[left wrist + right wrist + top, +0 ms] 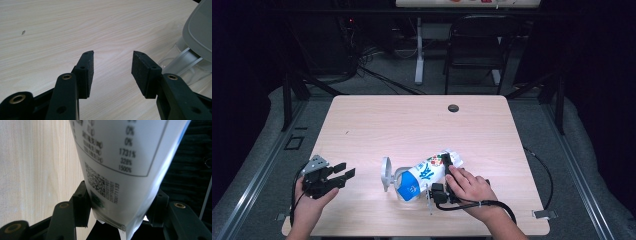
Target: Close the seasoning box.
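Light wooden table (377,120), pale grain, rounded corners, set on grey floor (582,165). Small dark round cable hole (453,108) near far edge, right of centre. Tiny dark fleck (346,132) on left half (also seen close up in left gripper view, on bare wood (23,32)). Near centre front: clear container with grey lid (387,174) lying on its side, and white-and-blue pouch (424,175) just beside it, mouth end toward the container; pouch's printed back (117,157) with table of figures and square code. Whether pouch rests fully on the wood cannot be told. Black cable (542,167) looping off right edge.
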A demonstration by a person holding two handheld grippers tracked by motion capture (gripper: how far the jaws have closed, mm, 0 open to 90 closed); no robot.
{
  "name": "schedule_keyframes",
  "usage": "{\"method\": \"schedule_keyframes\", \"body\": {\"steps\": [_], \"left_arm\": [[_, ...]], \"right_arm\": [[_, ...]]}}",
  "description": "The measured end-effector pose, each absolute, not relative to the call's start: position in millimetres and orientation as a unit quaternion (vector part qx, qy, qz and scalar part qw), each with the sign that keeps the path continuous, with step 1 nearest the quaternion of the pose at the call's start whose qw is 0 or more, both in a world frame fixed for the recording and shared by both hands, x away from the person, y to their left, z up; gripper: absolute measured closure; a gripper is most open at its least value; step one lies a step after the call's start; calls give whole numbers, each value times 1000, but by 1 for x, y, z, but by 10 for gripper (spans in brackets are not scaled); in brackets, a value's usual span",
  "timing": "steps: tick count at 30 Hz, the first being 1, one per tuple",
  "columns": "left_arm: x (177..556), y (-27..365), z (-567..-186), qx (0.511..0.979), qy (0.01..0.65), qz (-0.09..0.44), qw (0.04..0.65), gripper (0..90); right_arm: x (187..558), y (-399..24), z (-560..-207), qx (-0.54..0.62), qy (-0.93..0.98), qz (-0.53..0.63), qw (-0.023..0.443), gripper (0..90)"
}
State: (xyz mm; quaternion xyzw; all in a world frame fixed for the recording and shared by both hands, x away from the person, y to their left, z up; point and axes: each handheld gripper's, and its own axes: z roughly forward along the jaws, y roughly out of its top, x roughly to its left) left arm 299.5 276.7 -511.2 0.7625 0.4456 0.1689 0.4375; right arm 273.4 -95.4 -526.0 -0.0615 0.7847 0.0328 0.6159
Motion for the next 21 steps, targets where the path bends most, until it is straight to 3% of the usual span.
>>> {"method": "schedule_keyframes", "body": {"steps": [21], "left_arm": [[299,277,-511,761,447,169,438,530]], "right_arm": [[274,-93,-523,-73,779,5,622,476]]}}
